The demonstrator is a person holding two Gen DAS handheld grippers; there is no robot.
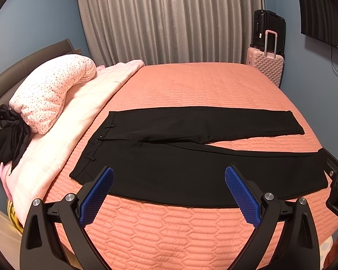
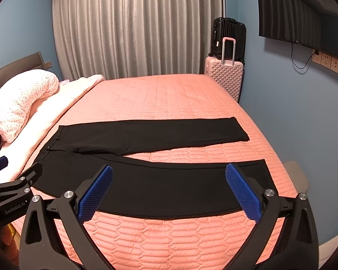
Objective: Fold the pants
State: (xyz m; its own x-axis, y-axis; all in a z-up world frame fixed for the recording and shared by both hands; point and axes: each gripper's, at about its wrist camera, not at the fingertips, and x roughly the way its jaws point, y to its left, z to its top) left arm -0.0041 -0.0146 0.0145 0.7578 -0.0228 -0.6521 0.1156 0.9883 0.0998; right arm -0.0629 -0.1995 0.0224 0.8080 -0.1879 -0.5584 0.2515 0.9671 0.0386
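Spread wide and holding nothing, the blue-padded fingers [image 1: 101,193] of the left gripper [image 1: 169,175] hang above the near edge of the bed, and those of the right gripper [image 2: 169,175] stand equally wide apart just to its right. Biggest in the scene is the coral quilted bedspread [image 1: 191,85], backed by grey curtains [image 1: 169,18] on the far wall. On its near half lie the black pants [image 1: 169,157], flat and unfolded, waistband to the left, both legs running right with a wedge of bedspread showing between them. A pale pink blanket [image 1: 78,103] and a dotted pillow [image 1: 49,90] sit at far left. A pink suitcase [image 2: 225,76] stands at the far right corner.
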